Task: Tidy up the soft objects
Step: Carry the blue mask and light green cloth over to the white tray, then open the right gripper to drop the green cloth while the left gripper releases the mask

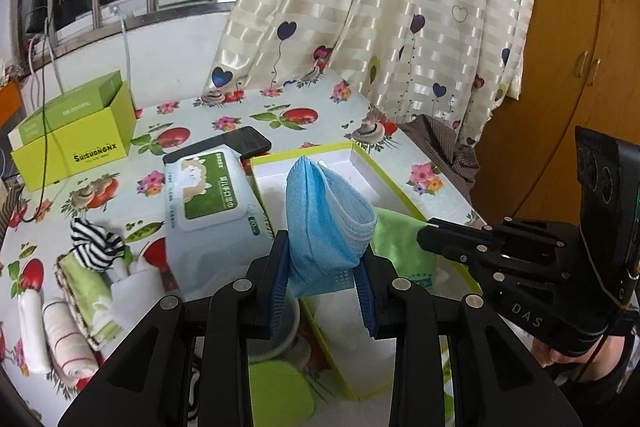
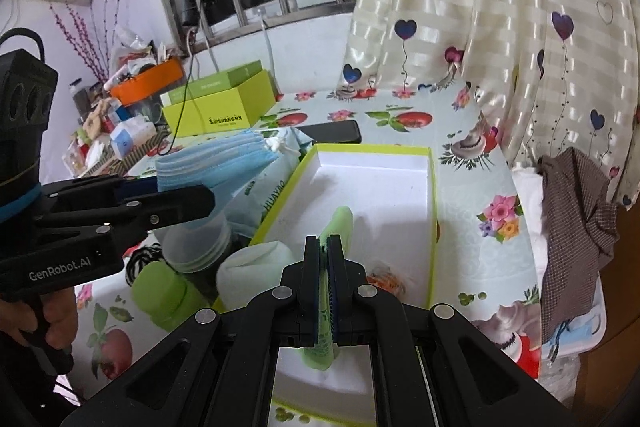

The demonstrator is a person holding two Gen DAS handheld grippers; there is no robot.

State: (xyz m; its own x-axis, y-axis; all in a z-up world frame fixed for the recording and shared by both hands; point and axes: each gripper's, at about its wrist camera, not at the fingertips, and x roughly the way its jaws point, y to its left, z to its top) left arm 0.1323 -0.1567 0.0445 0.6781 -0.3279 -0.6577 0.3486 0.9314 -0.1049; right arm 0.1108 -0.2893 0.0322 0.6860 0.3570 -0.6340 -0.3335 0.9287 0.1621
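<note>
A stack of blue face masks [image 1: 326, 223] is pinched upright in the left gripper [image 1: 324, 283], above the near end of a white, lime-edged box [image 2: 430, 195]. A folded green cloth [image 2: 336, 247] is clamped between the pressed-together fingers of the right gripper [image 2: 327, 283], over that box on the floral surface [image 1: 304, 115].

The masks [image 1: 328, 223] at the left view's centre are soft pleated non-woven cloth, matt. At 9 o'clock, the wipes pack [image 1: 212, 203] is glossy plastic film with a smooth hard lid. The tablecloth [image 1: 320, 119] is shiny wipe-clean plastic; the curtain [image 1: 400, 7] at 12 o'clock is satin-glossy fabric. The open box [image 2: 432, 195] is smooth matt cardboard.
</note>
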